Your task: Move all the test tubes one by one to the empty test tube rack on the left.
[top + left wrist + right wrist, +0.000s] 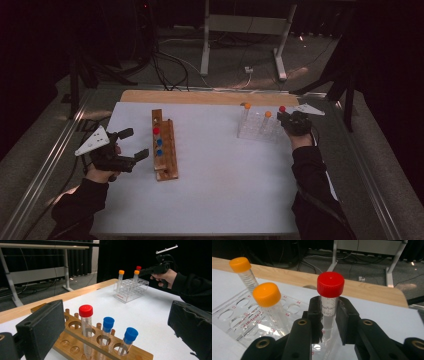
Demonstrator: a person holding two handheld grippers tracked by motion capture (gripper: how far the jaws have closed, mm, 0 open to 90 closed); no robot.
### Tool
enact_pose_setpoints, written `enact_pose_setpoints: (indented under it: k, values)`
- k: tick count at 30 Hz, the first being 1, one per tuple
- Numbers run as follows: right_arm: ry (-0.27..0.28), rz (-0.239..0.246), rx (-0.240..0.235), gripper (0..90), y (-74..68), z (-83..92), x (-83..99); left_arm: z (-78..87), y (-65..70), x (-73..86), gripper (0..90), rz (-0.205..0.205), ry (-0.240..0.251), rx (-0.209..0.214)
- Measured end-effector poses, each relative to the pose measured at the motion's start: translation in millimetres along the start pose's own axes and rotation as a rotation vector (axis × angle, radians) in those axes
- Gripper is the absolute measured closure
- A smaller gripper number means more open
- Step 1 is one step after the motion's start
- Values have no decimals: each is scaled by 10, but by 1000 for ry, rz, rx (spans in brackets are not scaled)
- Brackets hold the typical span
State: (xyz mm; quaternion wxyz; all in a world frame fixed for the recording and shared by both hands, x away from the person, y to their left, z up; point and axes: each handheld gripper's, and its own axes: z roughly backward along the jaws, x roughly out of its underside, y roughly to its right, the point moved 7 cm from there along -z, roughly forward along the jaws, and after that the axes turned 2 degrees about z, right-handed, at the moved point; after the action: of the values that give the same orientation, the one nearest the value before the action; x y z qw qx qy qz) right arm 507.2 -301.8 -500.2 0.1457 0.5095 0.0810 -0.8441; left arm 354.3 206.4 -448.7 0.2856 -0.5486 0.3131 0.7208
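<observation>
Two tongs — right tongs (329, 325) clamped on red-capped tube (329, 300), left tongs (112, 327) agape

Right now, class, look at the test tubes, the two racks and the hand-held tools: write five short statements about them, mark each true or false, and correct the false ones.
1. The right tool is closed on the red-capped tube at the clear rack. True.
2. The wooden rack holds three blue-capped tubes. False: it holds one red-capped tube and two blue-capped tubes.
3. Two orange-capped tubes stand in the clear rack. True.
4. The left tool grips a blue-capped tube. False: its jaws are open and hold nothing, beside the wooden rack.
5. The clear rack sits on the person's left side of the table. False: it is on the right; the wooden rack is on the left.
</observation>
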Motion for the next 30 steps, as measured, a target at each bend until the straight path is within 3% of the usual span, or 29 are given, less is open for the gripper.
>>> enact_pose_setpoints:
  k: [19, 30]
  values:
    - [76, 66, -3, 751, -3, 399, -574, 8, 17, -29, 20, 3, 4, 15]
    - [135, 122, -65, 751, -223, 653, -905, 3, 63, -70, 20, -1, -9, 37]
